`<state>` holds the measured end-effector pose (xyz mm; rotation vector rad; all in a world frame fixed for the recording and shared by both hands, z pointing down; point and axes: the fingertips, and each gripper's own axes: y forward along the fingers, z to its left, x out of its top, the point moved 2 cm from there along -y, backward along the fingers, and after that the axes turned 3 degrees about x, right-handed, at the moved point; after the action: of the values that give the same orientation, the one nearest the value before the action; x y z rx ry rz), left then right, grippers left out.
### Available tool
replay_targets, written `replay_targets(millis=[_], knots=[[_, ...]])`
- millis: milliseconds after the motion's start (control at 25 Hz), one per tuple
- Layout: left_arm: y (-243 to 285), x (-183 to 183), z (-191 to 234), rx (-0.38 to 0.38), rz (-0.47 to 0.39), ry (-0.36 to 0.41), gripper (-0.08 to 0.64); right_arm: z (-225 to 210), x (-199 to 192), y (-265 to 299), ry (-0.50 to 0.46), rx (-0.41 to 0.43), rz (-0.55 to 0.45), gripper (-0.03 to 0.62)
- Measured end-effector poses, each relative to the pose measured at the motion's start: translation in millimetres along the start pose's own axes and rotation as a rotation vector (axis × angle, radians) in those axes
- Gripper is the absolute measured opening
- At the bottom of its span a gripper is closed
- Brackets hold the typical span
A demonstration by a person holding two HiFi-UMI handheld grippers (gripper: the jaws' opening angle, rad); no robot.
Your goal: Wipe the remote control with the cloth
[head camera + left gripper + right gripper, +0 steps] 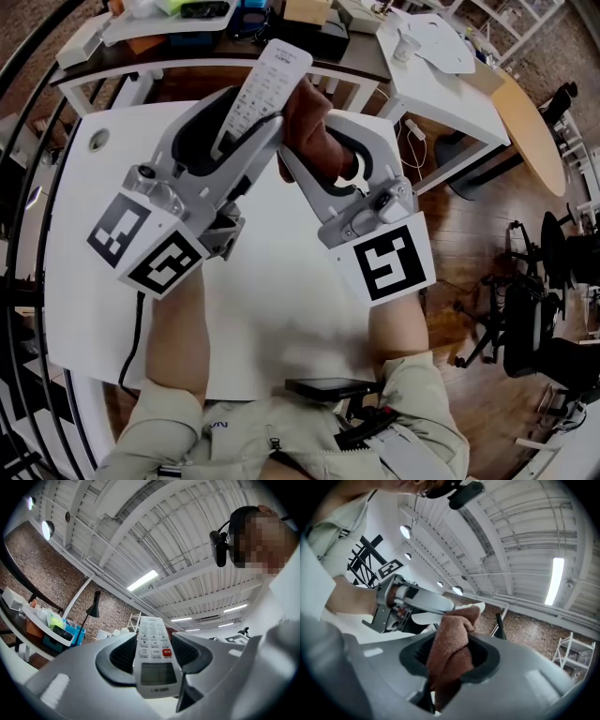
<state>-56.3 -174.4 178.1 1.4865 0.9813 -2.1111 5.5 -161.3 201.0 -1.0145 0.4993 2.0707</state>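
**Remote and cloth, both held aloft**

Left gripper: jaws partly open, clamped on the white remote control, raised over the tabletop's far edge. Right gripper: jaws narrowly parted, pinching the bunched brown cloth just beside the remote's right side.

The white remote, buttons facing up, is held tilted in the left claw. The bunched rust-brown cloth, pinched in the right claw, touches its side.

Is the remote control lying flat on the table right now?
No, the left gripper holds the remote control clamped between its jaws, raised above the white table.
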Motion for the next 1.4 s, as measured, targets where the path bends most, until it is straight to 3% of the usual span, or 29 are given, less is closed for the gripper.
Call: replay_targets(millis=[160, 440, 720, 920, 1120, 1400], knots=[[-3, 2, 6, 0.019, -0.010, -0.011, 0.242, 22, -9, 8, -0.046, 0.103, 0.068, 0.118], [-7, 4, 11, 0.043, -0.029, -0.024, 0.242, 51, -11, 17, -0.083, 0.218, 0.080, 0.118], [-9, 6, 17, 0.081, -0.032, 0.011, 0.242, 59, -12, 21, -0.110, 0.262, 0.085, 0.118], [-10, 7, 17, 0.127, -0.033, 0.095, 0.242, 23, -13, 12, -0.053, 0.127, 0.063, 0.118], [-7, 2, 21, 0.185, 0.006, 0.213, 0.242, -18, -15, 4, 0.117, -0.069, 0.000, 0.118], [-5, -11, 33, 0.274, 0.048, 0.307, 0.242, -48, -37, -7, 0.195, -0.195, 0.026, 0.118]])
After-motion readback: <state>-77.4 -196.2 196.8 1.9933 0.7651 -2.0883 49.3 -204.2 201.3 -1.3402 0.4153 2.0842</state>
